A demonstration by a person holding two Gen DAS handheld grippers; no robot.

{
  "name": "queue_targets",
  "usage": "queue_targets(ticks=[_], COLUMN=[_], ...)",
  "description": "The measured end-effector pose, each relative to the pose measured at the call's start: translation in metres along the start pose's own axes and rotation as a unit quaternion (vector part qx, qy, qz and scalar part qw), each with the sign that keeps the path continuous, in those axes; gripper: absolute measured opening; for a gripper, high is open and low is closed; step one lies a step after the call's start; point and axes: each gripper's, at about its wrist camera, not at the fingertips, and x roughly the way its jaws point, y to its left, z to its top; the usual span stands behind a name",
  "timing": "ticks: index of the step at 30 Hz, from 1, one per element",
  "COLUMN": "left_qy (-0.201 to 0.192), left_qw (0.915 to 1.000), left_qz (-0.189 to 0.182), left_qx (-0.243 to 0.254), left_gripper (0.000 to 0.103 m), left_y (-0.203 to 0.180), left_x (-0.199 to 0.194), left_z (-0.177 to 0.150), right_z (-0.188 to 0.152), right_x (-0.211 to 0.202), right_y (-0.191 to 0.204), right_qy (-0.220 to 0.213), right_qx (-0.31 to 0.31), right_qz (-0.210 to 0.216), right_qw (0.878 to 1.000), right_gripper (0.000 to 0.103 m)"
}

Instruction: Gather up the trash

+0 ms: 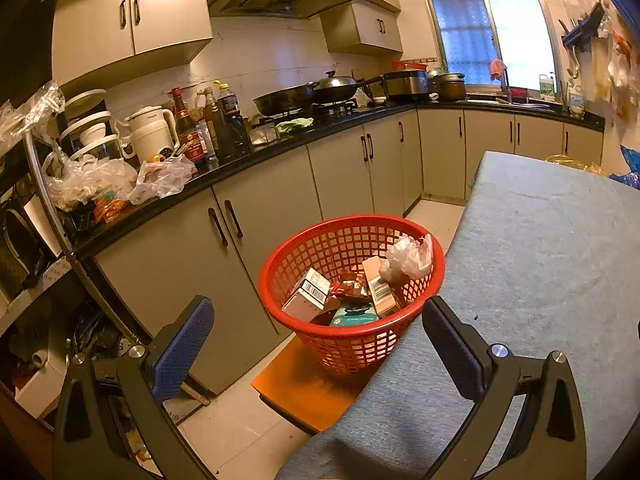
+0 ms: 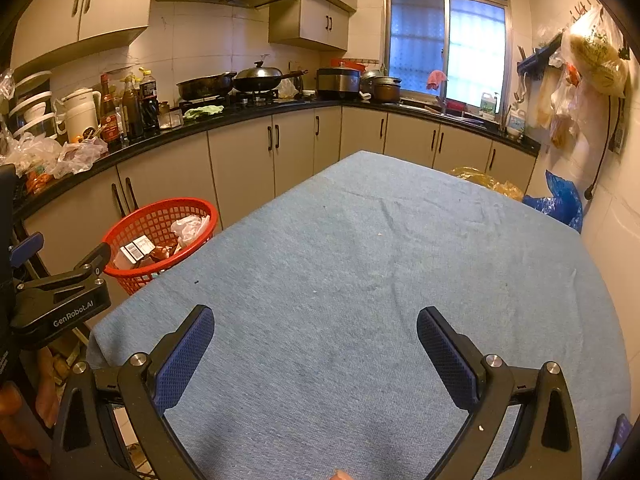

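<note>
Blue-padded fingers (image 2: 188, 356) spread above table (image 2: 360, 260).

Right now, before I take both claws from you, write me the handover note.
Left claw: open, empty, held at the table's edge toward the red basket.
Right claw: open, empty, over the blue tablecloth.
Basket stands beside the table on an orange stool; inside are small boxes, wrappers and a crumpled plastic bag.
Done: the cloth shows no trash beyond a few specks.
Left: probably nothing on the table; the loose bags on the counter may or may not count.
</note>
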Motion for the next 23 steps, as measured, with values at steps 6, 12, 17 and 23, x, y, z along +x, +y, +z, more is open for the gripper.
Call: queue_targets(ticks=[6,12,17,23], left_qy=[-0.015,-0.009,0.067,0.15], left_qw=[0.9988,0.9851,0.9569,0.9323], left_qz=[-0.039,-0.151,-0.253,-0.278], left_qx=[0.025,0.081,0.126,0.176], left_gripper=[0.103,0.103,0.103,0.103], left_y=[-0.033,-0.11,-0.189,-0.269], left_x=[-0.012,-0.032,-0.025,0.001], left_z=[0.013,0.027,0.024,0.002], right_z=[-0.001,-0.009,-0.03,-0.052], right_x=[0.0,-0.004,-0.002,0.015], right_y=[-0.031,-0.106,-0.175,-0.225], right_qy=[-0.002,0.007,0.046,0.106], right_qx=[0.034,0.101,0.163,0.207], right_qz=[-0.024,-0.101,-0.189,-0.232], right_qw=[0.999,0.99,0.967,0.945], right_gripper=[0.103,0.102,0.102,0.102])
